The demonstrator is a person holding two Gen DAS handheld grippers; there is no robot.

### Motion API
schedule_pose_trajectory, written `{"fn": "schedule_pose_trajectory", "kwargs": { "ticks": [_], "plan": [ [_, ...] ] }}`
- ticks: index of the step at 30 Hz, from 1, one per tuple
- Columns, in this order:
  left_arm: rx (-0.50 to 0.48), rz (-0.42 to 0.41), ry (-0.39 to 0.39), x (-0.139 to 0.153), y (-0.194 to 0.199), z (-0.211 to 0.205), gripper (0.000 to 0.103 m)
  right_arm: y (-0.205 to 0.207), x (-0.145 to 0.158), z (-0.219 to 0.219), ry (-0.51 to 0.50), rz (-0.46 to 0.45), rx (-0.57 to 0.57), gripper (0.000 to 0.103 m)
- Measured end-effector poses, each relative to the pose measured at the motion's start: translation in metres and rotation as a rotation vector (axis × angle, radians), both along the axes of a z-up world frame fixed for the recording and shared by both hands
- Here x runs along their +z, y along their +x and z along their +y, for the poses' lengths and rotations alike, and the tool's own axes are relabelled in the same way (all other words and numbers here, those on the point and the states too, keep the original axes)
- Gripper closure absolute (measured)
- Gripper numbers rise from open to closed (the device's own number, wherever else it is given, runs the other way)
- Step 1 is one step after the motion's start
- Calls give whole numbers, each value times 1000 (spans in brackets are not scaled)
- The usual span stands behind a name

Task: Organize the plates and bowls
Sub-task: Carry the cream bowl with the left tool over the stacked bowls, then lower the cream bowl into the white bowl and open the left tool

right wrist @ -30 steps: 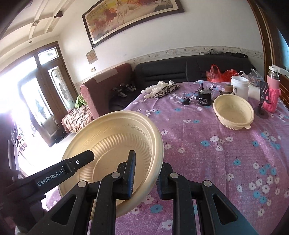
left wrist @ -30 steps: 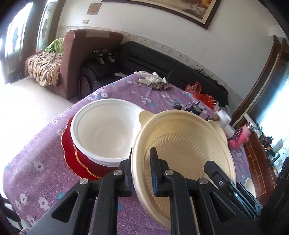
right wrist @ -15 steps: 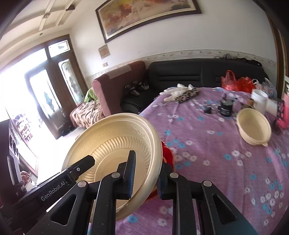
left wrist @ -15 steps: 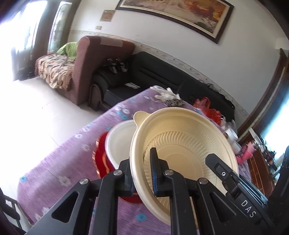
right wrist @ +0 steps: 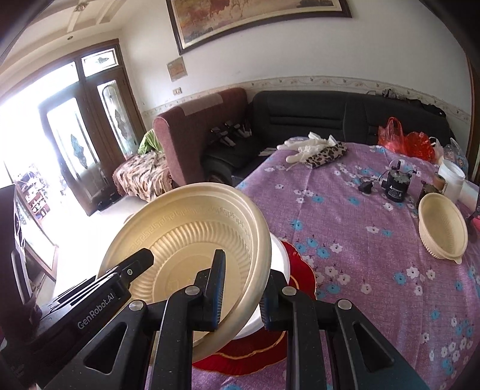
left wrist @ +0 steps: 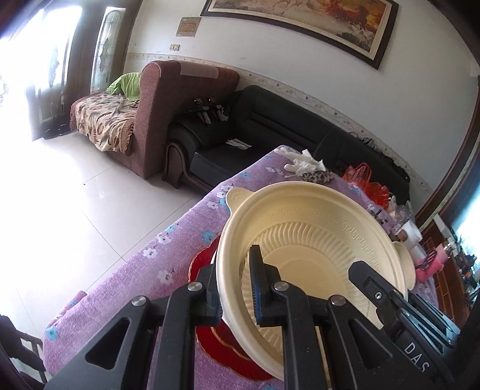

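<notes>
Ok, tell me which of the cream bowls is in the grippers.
The tilted cream bowl above the red plate: both grippers pinch its rim. The other cream bowl sits untouched on the table's far right.

Black plastic grippers — silver screws, blue-ribbed jaws, white "GenRobot.AI" lettering

White bowl [right wrist: 280,255] and red plate [right wrist: 300,270] mostly hidden behind cream bowl [right wrist: 192,240]

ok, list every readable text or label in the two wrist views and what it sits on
"GenRobot.AI": white lettering on the black body of the left gripper, as seen in the right wrist view.
"DAS": white letters, cut off by the frame edge, on the black body of the right gripper, as seen in the left wrist view.
White label on the small black cylindrical device: too small to read.
Framed wall plaque: blurred, unreadable.
</notes>
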State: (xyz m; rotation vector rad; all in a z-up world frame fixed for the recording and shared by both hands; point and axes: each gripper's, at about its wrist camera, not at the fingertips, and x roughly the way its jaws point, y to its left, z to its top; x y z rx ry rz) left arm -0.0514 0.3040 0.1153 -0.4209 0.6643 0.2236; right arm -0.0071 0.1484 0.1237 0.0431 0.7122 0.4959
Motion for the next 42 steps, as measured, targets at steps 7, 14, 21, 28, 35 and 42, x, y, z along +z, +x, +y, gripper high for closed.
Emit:
{"fn": "schedule_pose_trajectory", "kwargs": {
  "ticks": [7, 14, 21, 28, 35, 42],
  "plan": [
    [-11, 52, 25, -17, 20, 0, 90, 23, -21, 3, -19, 65, -22, 81],
    [-8, 86, 26, -30, 31, 5, 89, 34, -37, 9, -31, 103, -21, 81],
    [8, 98, 32, -35, 34, 8, 86, 37, -44, 15, -47, 110, -11, 81],
    [27, 93, 22, -37, 32, 13, 56, 37, -48, 17, -64, 101, -16, 81],
    [34, 60, 17, -28, 23, 13, 50, 36, -48, 18, -62, 82, -13, 81],
    [49, 4, 44, -11, 1, 10, 36, 28, -38, 21, -46, 19, -8, 63]
  ]
}}
